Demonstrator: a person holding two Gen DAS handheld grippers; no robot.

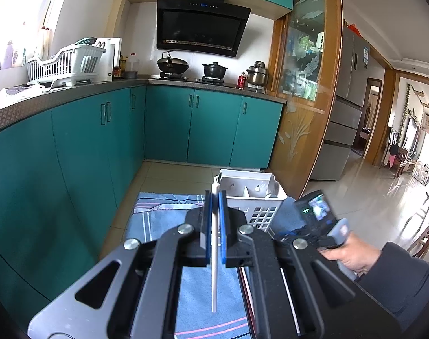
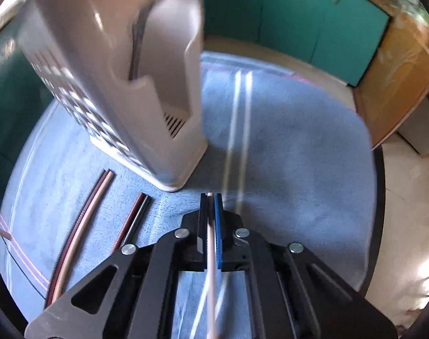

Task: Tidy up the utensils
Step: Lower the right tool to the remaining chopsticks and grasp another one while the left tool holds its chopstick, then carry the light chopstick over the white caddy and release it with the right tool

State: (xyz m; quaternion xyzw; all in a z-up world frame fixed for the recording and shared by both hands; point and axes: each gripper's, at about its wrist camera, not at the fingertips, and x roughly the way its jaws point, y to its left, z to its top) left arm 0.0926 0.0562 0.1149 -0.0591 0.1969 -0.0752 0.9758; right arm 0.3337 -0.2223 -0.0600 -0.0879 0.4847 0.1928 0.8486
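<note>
We see left claw (image 1: 215, 206) clamped on white chopstick (image 1: 214, 268), poised near caddy (image 1: 252, 197) for drop-in; right claw (image 2: 210, 207) pinching chopstick (image 2: 211, 254) beside caddy (image 2: 146, 107).

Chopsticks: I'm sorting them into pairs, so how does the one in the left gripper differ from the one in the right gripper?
The chopstick in the left gripper is white and sharp in view; the chopstick in the right gripper looks pale beige and is blurred. The left one is held up near the holder; the right one is down close to the blue towel. Both are thin, straight and clamped between blue pads.
</note>
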